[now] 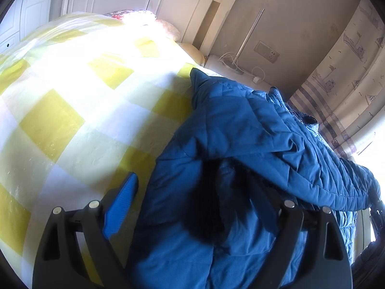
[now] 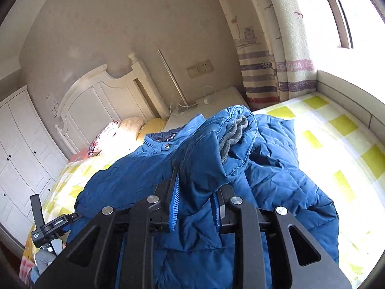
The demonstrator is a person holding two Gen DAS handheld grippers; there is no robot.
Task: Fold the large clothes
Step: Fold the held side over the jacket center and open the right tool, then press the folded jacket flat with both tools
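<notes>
the blue padded jacket [image 2: 149, 178] lies bunched on the yellow checked bed [image 1: 72, 110]. the right hand-held gripper [image 2: 196, 197] pinches a sleeve fold; the left hand-held gripper [image 1: 192, 207] straddles the fabric, its grip hidden. nightstand [image 2: 223, 98], curtain [image 2: 272, 48] and headboard [image 2: 101, 96] stand behind.

Between the black right gripper's [image 2: 196, 192] blue-padded fingers [image 2: 173, 207] lay a blue quilted jacket [image 2: 276, 180] with grey lining [image 2: 232, 132]; beyond, a yellow-and-white checked bedspread [image 2: 336, 130].
</notes>
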